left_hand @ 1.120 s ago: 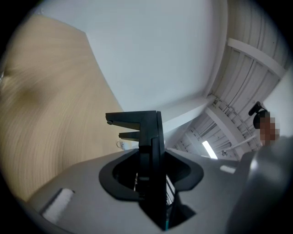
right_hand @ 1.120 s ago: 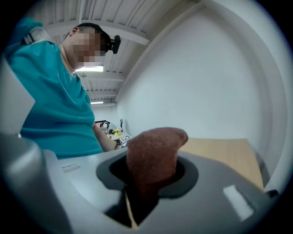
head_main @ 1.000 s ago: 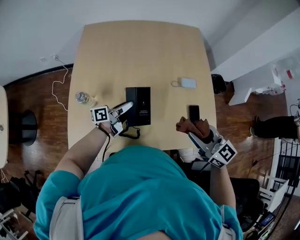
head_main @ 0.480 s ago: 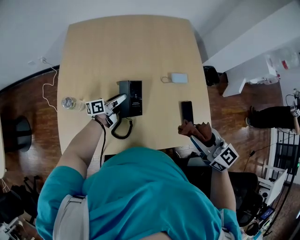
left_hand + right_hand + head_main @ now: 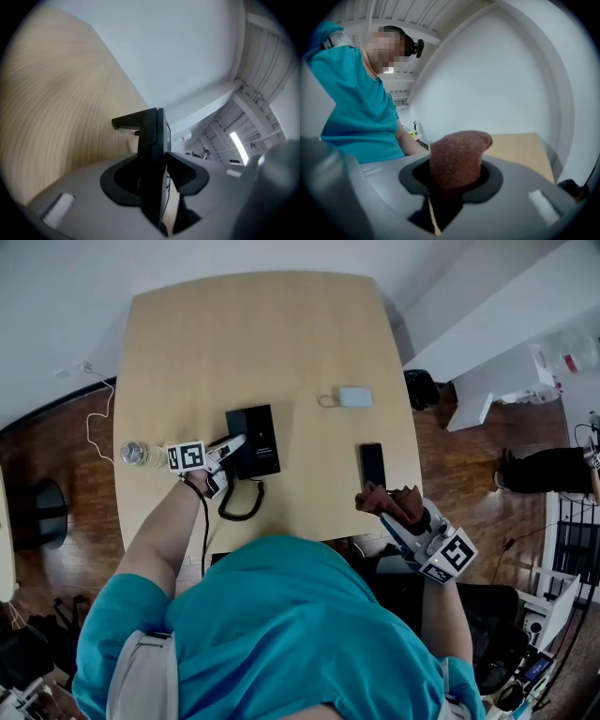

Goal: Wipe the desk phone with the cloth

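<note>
The black desk phone [image 5: 251, 429] stands on the wooden table [image 5: 262, 334], a little left of centre, slightly turned, with its coiled cord [image 5: 239, 502] trailing toward the near edge. My left gripper [image 5: 232, 444] clamps the phone's left edge. In the left gripper view that edge [image 5: 152, 154] fills the gap between the pads while the jaws are opening. My right gripper [image 5: 398, 512] hovers over the table's near right corner, shut on the bunched brown cloth [image 5: 386, 500]. In the right gripper view the cloth [image 5: 457, 159] sticks up between the jaws.
A dark smartphone [image 5: 372, 463] lies right of the desk phone. A small white box [image 5: 355, 397] with a cable sits further back on the right. A clear bottle [image 5: 136, 453] stands at the table's left edge, beside my left gripper.
The desk phone has slid a little left and turned slightly, with my left gripper on it. Its cord now trails out behind. The right gripper has stayed put with the cloth.
</note>
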Tool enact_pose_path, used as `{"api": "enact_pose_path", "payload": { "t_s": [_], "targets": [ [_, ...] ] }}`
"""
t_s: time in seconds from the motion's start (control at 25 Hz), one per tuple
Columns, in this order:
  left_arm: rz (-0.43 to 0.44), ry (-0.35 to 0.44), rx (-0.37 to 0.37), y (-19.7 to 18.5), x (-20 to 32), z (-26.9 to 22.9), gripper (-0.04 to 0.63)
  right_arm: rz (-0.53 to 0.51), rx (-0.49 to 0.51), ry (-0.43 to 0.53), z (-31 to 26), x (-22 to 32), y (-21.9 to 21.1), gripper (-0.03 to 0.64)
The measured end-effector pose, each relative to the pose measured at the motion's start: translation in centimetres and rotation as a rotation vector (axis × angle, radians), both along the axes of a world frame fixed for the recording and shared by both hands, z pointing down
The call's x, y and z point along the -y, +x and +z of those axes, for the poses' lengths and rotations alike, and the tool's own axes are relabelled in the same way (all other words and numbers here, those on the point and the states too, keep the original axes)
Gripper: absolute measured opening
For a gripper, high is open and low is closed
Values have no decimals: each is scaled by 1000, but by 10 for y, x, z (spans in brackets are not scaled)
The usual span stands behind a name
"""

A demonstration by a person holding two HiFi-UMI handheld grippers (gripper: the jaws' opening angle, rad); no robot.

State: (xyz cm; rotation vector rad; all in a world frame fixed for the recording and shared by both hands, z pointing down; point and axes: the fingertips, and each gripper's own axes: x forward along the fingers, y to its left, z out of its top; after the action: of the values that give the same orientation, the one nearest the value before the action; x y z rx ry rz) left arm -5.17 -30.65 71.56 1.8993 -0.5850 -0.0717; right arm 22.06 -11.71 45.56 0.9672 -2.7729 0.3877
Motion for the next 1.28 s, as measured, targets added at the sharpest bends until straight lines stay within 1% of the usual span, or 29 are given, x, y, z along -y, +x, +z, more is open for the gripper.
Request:
{"api": "enact_pose_path", "payload": {
  "t_s": [0.08,0.16,0.28,0.32,0.36,0.4,0.48,0.52,0.56,0.64,0.68,0.72,0.8,0.88,0.96,1.0,1.08,1.2,1.28],
  "targets": [
    [-4,-10,27,-1,1,1,186,-8,6,2,1,1,1,135],
    [-18,-14,68,-2,2,1,190,-18,15,8,0,3,1,135],
    [-71,-27,157,-12,-1,1,235,-53,27,26,-2,4,1,135],
    [-94,-27,179,-17,-6,-1,270,-68,32,33,-3,4,2,135],
    [-119,-24,189,-23,-14,-5,287,-83,39,40,-4,3,4,135],
    [-150,-19,189,-28,-23,-13,287,-97,49,47,-5,3,6,135],
    [-221,5,161,-42,-49,-35,285,-131,77,61,-5,2,9,135],
    [-256,24,133,-49,-64,-50,268,-151,90,66,-5,2,9,135],
    [-289,42,80,-55,-80,-69,231,-174,101,70,-4,3,8,135],
    [-347,56,-96,-57,-116,-110,170,-216,117,70,-2,6,1,135],
    [-357,83,-140,-59,-135,-128,141,-233,124,68,-1,8,-5,135],
    [-346,139,-141,-64,-153,-143,120,-247,132,68,-2,8,-14,135],
    [-281,285,-108,-70,-188,-176,84,-275,152,78,-7,3,-39,135],
    [-235,383,-102,-79,-218,-204,60,-301,167,90,-14,-11,-69,135],
    [-216,432,-115,-94,-240,-222,34,-307,175,89,-19,-32,-99,135],
    [-200,449,-128,-102,-249,-228,9,-298,181,84,-21,-42,-113,135],
    [-146,489,-143,-118,-268,-239,5,-257,201,64,-22,-66,-141,135],
    [-54,546,-141,-145,-307,-249,5,-181,239,36,-23,-108,-181,135],
    [-40,548,-154,-164,-327,-251,5,-142,247,27,-23,-135,-201,135]
  ]
}}
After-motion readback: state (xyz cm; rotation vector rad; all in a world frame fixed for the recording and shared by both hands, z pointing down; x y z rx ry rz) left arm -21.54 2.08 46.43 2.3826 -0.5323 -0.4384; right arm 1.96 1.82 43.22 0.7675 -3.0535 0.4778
